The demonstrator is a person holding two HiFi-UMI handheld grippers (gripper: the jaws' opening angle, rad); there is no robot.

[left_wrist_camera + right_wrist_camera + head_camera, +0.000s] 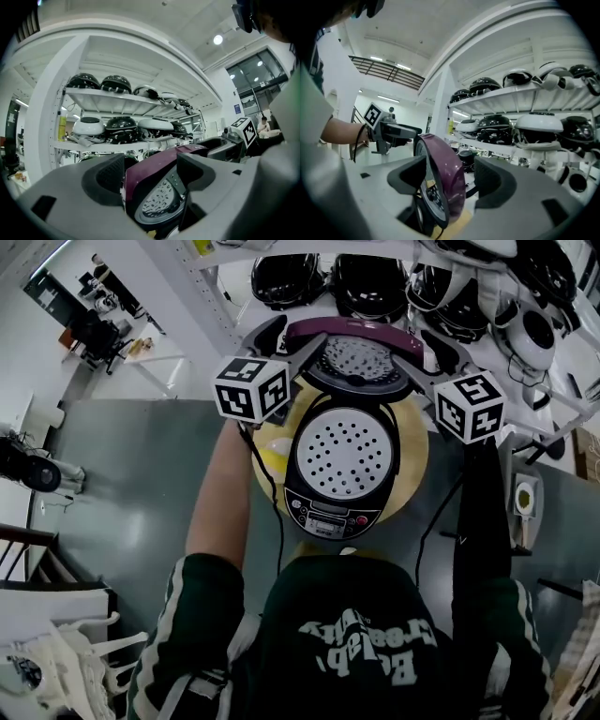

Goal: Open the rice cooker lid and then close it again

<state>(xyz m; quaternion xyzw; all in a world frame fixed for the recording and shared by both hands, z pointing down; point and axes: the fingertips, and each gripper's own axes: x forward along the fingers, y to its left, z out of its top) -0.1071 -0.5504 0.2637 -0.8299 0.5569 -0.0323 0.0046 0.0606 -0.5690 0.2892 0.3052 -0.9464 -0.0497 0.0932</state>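
Observation:
The rice cooker (342,507) stands on a round wooden board (414,465), its control panel toward me. Its maroon lid (361,334) is raised upright at the back, and the perforated inner plate (345,451) over the pot is exposed. My left gripper (286,338) straddles the lid's left end and my right gripper (433,348) its right end. In the left gripper view the lid (147,180) sits between the spread jaws of the left gripper (153,172). The right gripper view shows the lid (446,171) edge-on inside the right gripper (451,178), with a gap beside the right pad. Both are open.
White shelves (234,306) stacked with black and white helmets (370,282) rise directly behind the cooker. A yellow item (272,448) lies on the board's left side. A cable (277,521) hangs from the left hand. Grey floor surrounds the board, and bags lie at lower left (56,662).

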